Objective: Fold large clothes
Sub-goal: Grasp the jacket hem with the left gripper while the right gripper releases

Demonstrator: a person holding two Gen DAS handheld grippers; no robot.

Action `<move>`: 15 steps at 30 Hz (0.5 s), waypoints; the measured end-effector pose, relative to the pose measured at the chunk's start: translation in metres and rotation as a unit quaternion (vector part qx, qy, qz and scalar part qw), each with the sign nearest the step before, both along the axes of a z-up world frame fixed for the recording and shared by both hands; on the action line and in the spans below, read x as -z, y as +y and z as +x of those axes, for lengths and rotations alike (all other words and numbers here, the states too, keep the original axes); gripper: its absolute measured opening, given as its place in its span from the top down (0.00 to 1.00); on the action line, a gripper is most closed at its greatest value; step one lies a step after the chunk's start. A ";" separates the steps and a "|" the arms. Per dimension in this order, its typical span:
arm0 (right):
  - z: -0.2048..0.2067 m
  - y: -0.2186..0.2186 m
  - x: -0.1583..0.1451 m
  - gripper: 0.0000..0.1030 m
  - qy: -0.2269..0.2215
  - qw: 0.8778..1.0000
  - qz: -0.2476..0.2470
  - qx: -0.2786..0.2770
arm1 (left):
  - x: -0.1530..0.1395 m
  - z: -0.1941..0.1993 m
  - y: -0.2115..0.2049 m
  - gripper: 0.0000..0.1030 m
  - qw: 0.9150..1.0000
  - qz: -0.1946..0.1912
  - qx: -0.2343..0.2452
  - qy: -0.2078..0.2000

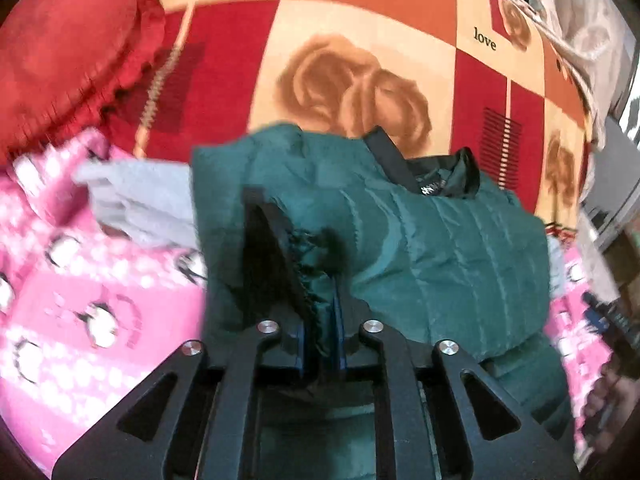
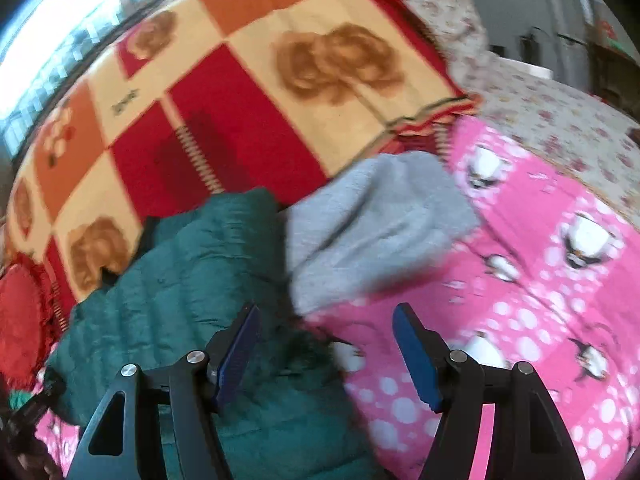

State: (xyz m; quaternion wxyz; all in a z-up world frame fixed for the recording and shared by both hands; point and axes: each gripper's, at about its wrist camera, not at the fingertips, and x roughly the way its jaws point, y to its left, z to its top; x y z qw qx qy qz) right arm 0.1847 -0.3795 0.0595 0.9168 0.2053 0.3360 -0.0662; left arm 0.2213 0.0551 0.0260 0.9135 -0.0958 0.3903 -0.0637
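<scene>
A dark green quilted jacket (image 1: 420, 248) with a black collar (image 1: 444, 176) lies bunched on the bed. My left gripper (image 1: 320, 320) is shut on a gathered edge of the jacket, with green fabric and a black trim squeezed between its blue pads. In the right wrist view the same jacket (image 2: 180, 280) lies at the lower left. There my right gripper (image 2: 328, 356) stands open with nothing between its fingers, over the jacket's right edge and the pink blanket (image 2: 540, 300). A grey garment (image 2: 372, 224) lies just beyond it.
The bed is covered by a red, orange and cream rose-patterned blanket (image 1: 360, 40) and a pink penguin blanket (image 1: 80, 300). A red frilled cushion (image 1: 68, 52) lies at the left. A floral sheet (image 2: 560, 120) shows at the far right. The grey garment (image 1: 140, 204) lies left of the jacket.
</scene>
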 end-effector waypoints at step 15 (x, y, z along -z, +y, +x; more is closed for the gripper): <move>0.064 0.063 0.022 0.45 0.022 0.986 -0.050 -0.155 | -0.017 -0.019 -0.013 0.89 0.996 0.007 -0.041 -0.076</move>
